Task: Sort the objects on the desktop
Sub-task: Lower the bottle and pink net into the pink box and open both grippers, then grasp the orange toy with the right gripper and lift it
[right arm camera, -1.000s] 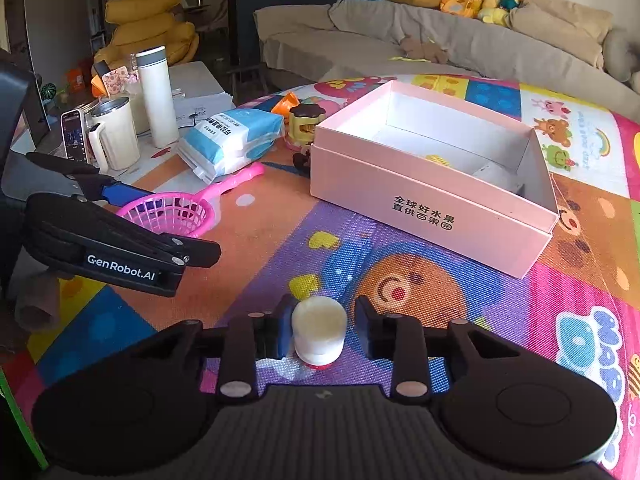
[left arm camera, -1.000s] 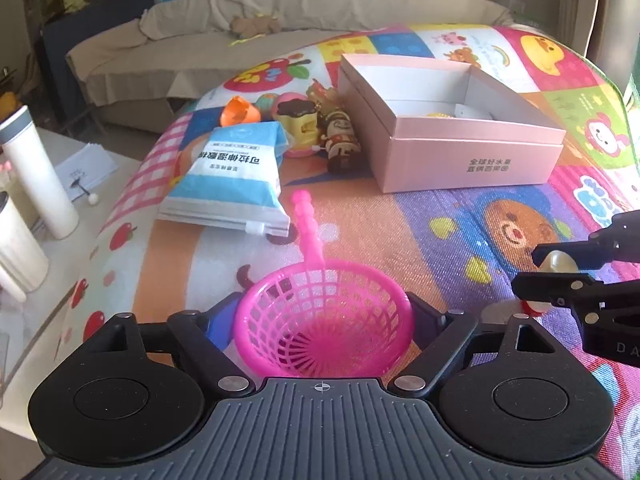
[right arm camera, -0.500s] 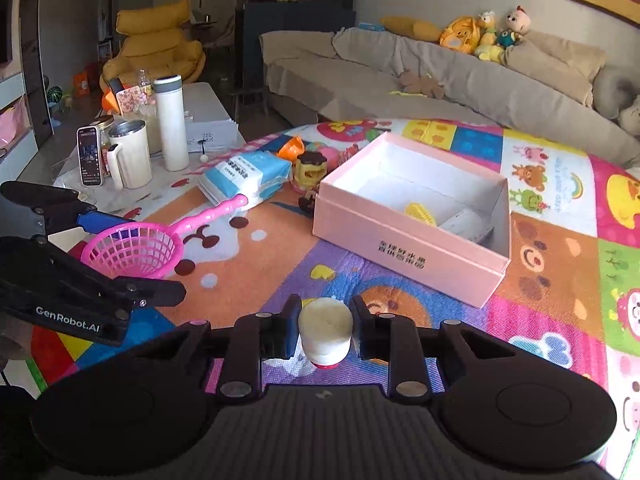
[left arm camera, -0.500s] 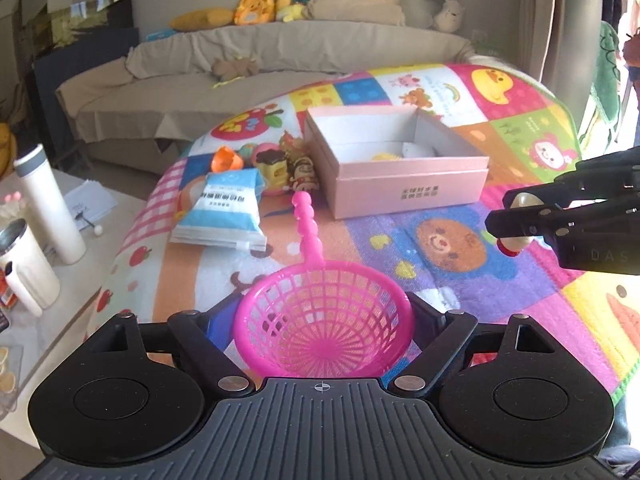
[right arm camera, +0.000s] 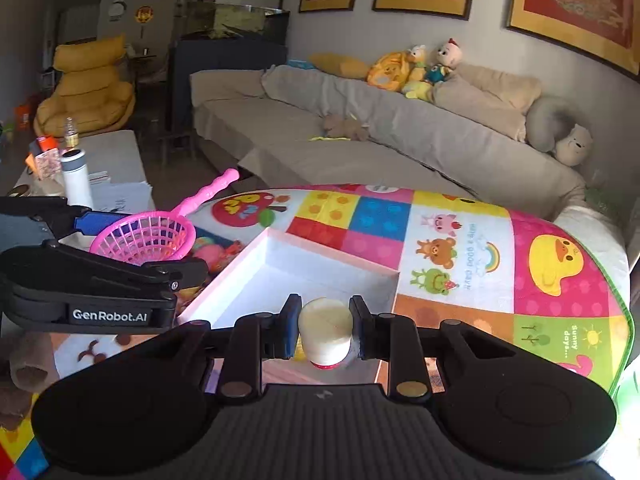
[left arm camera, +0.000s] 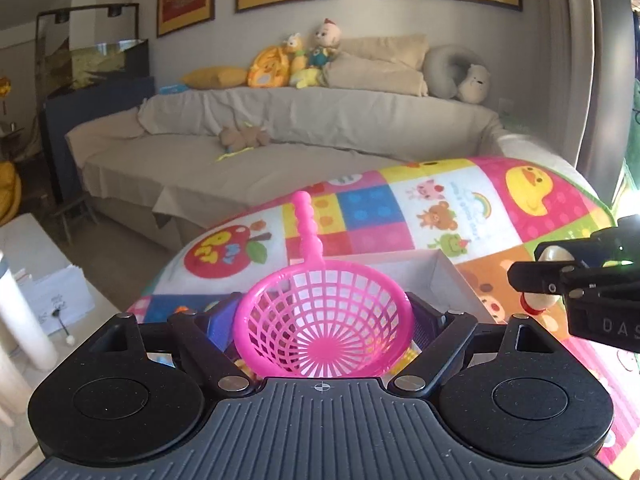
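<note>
1. We see the left gripper clamping the pink plastic mesh scoop by its bowl (handle pointing away), above the open pink cardboard box.
2. The right gripper pinches a small cream bottle with a red base over the box's near edge.

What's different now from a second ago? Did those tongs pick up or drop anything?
Both tongs rose and moved forward over the pink box. Nothing was picked up or dropped: the left tongs still clamp the pink strainer, and the right tongs still clamp the small cream bottle. The box stayed put.
</note>
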A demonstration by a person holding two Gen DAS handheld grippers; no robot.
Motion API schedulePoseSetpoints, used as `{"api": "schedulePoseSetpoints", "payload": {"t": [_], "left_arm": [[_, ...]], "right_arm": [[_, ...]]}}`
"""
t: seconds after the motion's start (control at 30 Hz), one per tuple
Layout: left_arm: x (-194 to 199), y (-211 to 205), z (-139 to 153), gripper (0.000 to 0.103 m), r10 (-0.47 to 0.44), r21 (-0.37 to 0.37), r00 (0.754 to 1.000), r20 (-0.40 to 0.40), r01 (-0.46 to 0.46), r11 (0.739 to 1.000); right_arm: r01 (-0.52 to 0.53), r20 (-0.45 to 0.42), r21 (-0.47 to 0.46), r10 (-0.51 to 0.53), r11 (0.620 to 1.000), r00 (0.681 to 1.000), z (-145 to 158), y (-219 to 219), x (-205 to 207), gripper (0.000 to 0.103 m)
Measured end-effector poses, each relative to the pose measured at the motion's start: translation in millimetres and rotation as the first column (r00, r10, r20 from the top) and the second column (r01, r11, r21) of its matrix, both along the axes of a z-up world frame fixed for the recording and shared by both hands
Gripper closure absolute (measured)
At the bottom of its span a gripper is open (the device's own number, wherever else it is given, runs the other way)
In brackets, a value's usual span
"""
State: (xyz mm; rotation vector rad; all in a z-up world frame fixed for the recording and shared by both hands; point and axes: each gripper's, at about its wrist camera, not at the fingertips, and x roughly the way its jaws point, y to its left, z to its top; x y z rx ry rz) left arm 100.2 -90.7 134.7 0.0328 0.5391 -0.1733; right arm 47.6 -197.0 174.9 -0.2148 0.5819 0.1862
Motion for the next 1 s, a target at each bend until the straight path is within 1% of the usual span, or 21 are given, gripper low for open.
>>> {"api": "schedulePoseSetpoints", "payload": {"t": [0.07,0.13,0.17,0.23,0.3,0.37,0.43,0.53,0.63,0.7,0.77,0.8,0.87,0.93,1.0], "left_arm": [[23,-7,-10,0.015,-0.018,-0.011,0.999,-0.030,0.018,1.000],[41,-12,-20,0.014,-0.055,-0.030,0.996,-0.066,0.053,0.998],[48,-12,-26,0.009,-0.074,-0.038,0.993,-0.088,0.071,0.997],[46,-7,-35,0.007,-0.083,-0.052,0.992,-0.099,0.078,0.996],[33,6,-41,0.006,-0.087,-0.048,0.992,-0.090,0.083,0.995],[12,21,-46,0.004,-0.073,-0.022,0.994,-0.078,0.072,0.997],[-11,39,-53,0.003,-0.050,0.006,0.996,-0.068,0.051,0.999],[-51,69,-65,0.002,0.002,0.049,0.999,-0.049,0.000,0.999],[-78,99,-85,0.001,0.106,0.092,0.993,-0.052,-0.101,0.991],[-87,119,-98,0.001,0.180,0.084,0.981,-0.080,-0.173,0.981],[-88,136,-109,0.001,0.226,0.061,0.966,-0.126,-0.220,0.974],[-87,144,-114,0.001,0.240,0.054,0.958,-0.154,-0.235,0.971],[-85,151,-123,0.001,0.242,0.033,0.951,-0.193,-0.240,0.970],[-85,153,-125,0.000,0.237,0.018,0.951,-0.199,-0.239,0.971],[-87,154,-127,0.000,0.223,-0.002,0.954,-0.201,-0.228,0.974]], "right_arm": [[0.027,-0.017,0.021,-0.026,0.999,1.000,-1,-9,27,0.078],[0.054,-0.039,0.047,-0.052,0.997,0.998,-7,-19,56,0.077],[0.065,-0.048,0.054,-0.062,0.996,0.997,-11,-23,68,0.077],[0.063,-0.075,0.079,-0.057,0.995,0.996,-20,-28,87,0.077],[0.084,-0.105,0.116,-0.072,0.990,0.992,-31,-33,104,0.076],[0.094,-0.125,0.141,-0.076,0.986,0.989,-40,-36,110,0.076],[0.100,-0.134,0.147,-0.081,0.984,0.988,-48,-37,114,0.073],[0.107,-0.155,0.146,-0.084,0.984,0.984,-56,-30,120,0.073],[0.081,-0.165,0.124,-0.060,0.989,0.984,-58,-8,120,0.072],[0.039,-0.165,0.116,-0.019,0.993,0.986,-56,16,119,0.068],[-0.010,-0.157,0.105,0.026,0.994,0.987,-52,43,120,0.063],[-0.036,-0.156,0.100,0.051,0.994,0.986,-50,59,123,0.062],[-0.070,-0.163,0.087,0.084,0.994,0.983,-48,88,131,0.062],[-0.091,-0.186,0.075,0.103,0.993,0.977,-48,116,145,0.062],[-0.088,-0.219,0.059,0.099,0.994,0.971,-53,140,163,0.067]]}}
